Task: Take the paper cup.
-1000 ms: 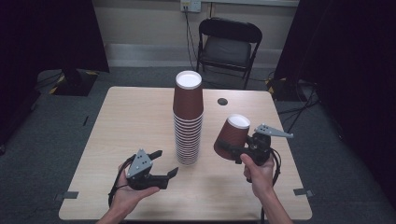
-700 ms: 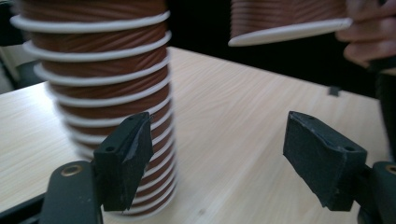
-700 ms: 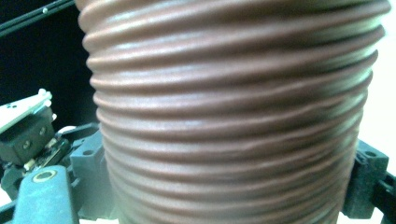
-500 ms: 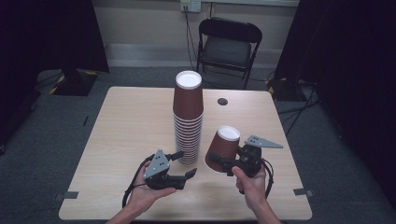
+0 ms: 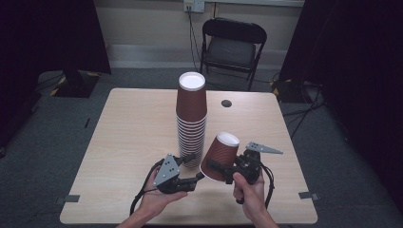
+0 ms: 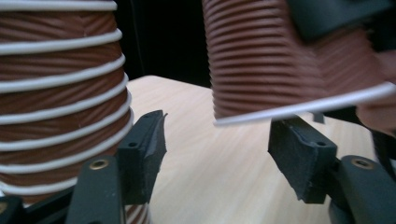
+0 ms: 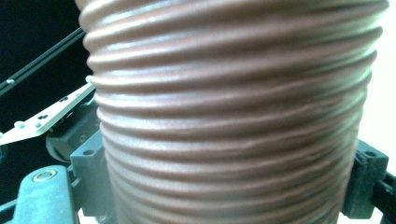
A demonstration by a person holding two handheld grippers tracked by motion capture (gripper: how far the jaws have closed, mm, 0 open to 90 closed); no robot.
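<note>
Lower centre, the right tool (image 5: 219,167) clamps the cup (image 5: 218,157); the left tool (image 5: 196,167), jaws closing yet apart, should grip its rim squarely, clear of the stack (image 5: 191,118).

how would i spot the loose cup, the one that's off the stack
Start at the tall stack of brown cups in the middle of the wooden table. Just to its right, nearer the person, the right tool holds a single cup. Unlike the stacked ones, it is tilted, alone and off the table.
</note>
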